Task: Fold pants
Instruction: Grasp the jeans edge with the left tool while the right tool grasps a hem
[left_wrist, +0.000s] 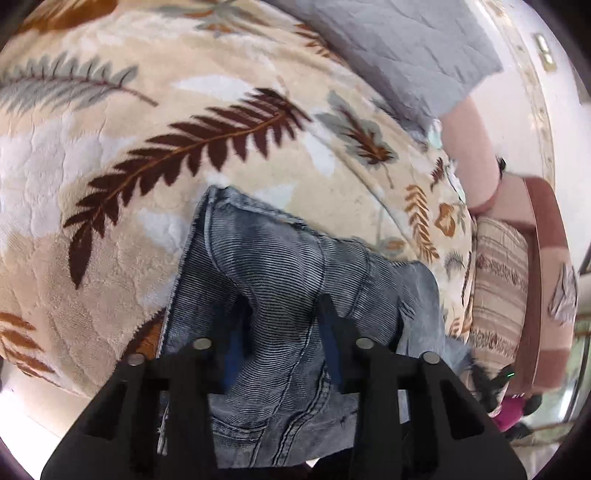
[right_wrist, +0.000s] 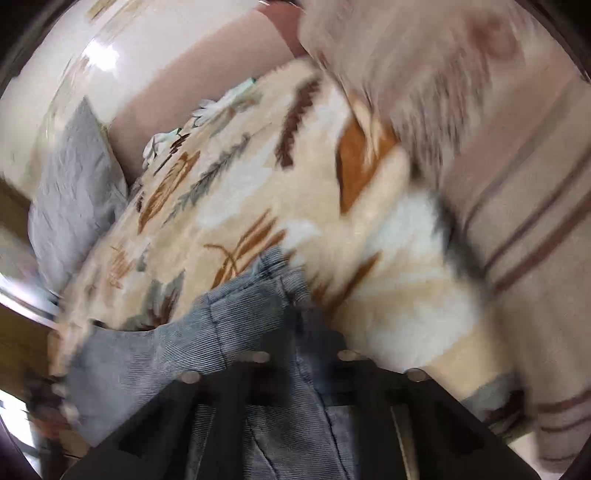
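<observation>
L hand-held gripper (left_wrist: 282, 314) pinches pants (left_wrist: 280, 266) fabric | R hand-held gripper (right_wrist: 301, 325) grips pants too (blurry) | both lifted over blanket (left_wrist: 147, 184), prob. to carry fold

A cream plush blanket (left_wrist: 155, 122) printed with brown, rust and grey-green fern leaves covers the bed surface. A grey quilted pillow (left_wrist: 399, 48) lies at the far edge of the blanket, against a pale pink headboard panel (left_wrist: 469, 133). In the right wrist view, the same pillow (right_wrist: 77, 192) sits at the left edge of the blanket (right_wrist: 258, 192). A beige throw with brown stripes (right_wrist: 524, 221) borders the right edge of the blanket; this view is motion-blurred. In the left wrist view, the striped throw (left_wrist: 498, 280) adjoins a pink and brown upholstered frame (left_wrist: 546, 266). A glossy white wall (left_wrist: 524, 48) stands behind.
</observation>
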